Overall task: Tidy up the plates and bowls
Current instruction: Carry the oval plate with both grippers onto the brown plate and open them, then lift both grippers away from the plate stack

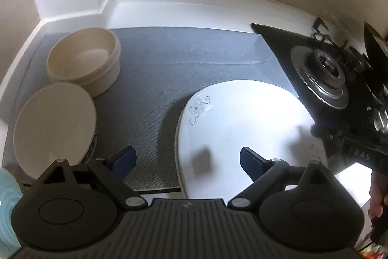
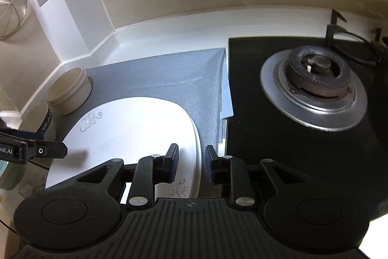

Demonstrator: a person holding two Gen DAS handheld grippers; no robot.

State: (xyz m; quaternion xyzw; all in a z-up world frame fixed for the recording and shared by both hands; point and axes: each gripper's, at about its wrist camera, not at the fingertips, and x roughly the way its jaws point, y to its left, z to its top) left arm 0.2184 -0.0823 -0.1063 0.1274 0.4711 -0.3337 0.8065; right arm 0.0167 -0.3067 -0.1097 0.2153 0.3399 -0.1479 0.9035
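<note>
While the left gripper (image 1: 188, 159) hangs with jaws wide apart over the white plate (image 1: 245, 135), lower right of frame on the grey mat (image 1: 155, 69), the right gripper (image 2: 191, 165), jaws narrowly parted, straddles the plate's right rim. Plate's long axis runs upper left to lower right. Beige bowls (image 1: 84, 60) stacked upper left.
</note>
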